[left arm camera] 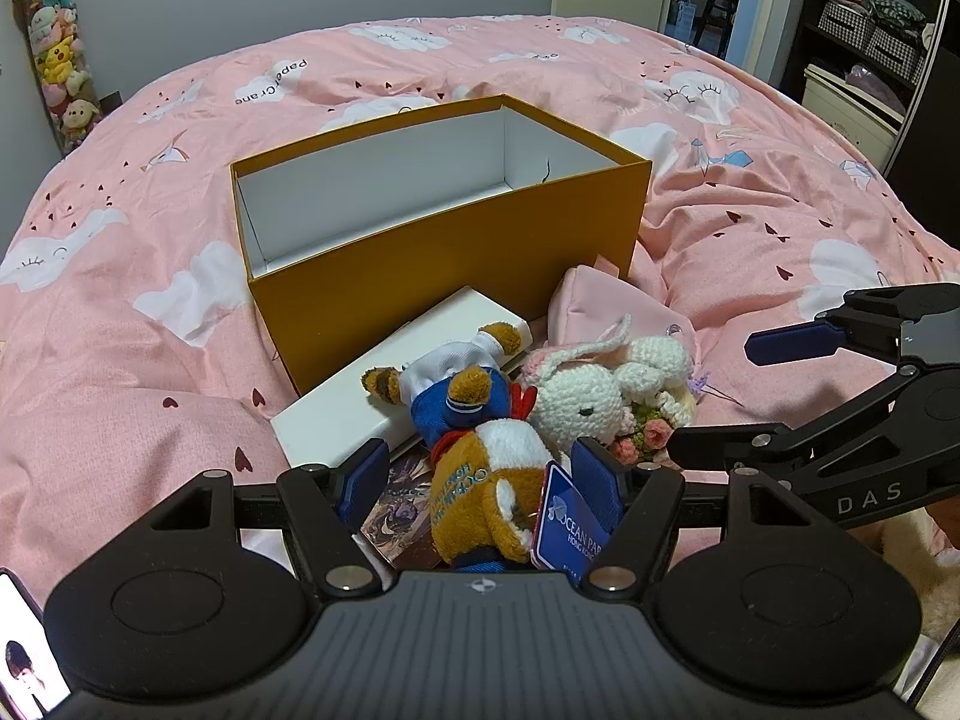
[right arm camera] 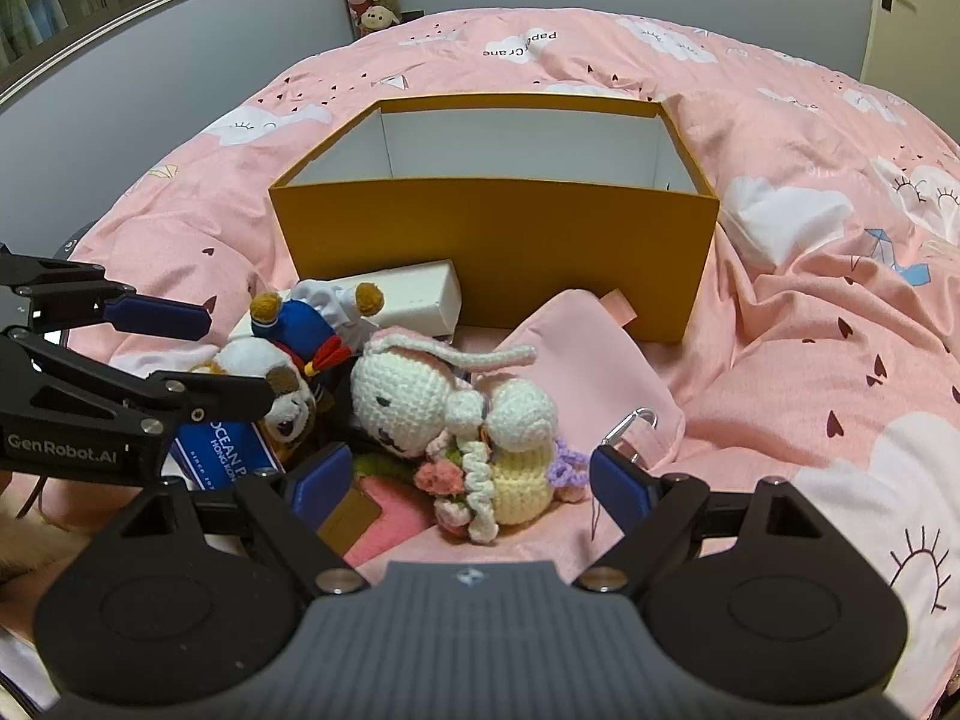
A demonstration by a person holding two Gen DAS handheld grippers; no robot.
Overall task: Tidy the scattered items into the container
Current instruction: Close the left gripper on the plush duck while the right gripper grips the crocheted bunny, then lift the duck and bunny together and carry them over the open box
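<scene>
An open orange box [left arm camera: 444, 258] [right arm camera: 498, 240] with a white inside stands on the bed. In front of it lie a brown plush in blue sailor clothes [left arm camera: 480, 450] [right arm camera: 300, 330], a white crochet bunny with flowers [left arm camera: 600, 390] [right arm camera: 456, 414], a white carton [left arm camera: 384, 384] [right arm camera: 414, 294] and a pink pouch [left arm camera: 606, 306] [right arm camera: 576, 360]. My left gripper [left arm camera: 480, 477] is open, its fingers on either side of the plush's lower body. My right gripper [right arm camera: 471, 480] is open around the bunny's lower half.
A pink patterned duvet [left arm camera: 150, 300] [right arm camera: 810, 330] covers the bed. A blue Ocean Park tag [left arm camera: 573, 522] [right arm camera: 225, 450] hangs on the plush. A picture card [left arm camera: 396, 504] lies under it. A phone [left arm camera: 24, 660] is at the lower left. Shelves [left arm camera: 870, 30] stand at the right.
</scene>
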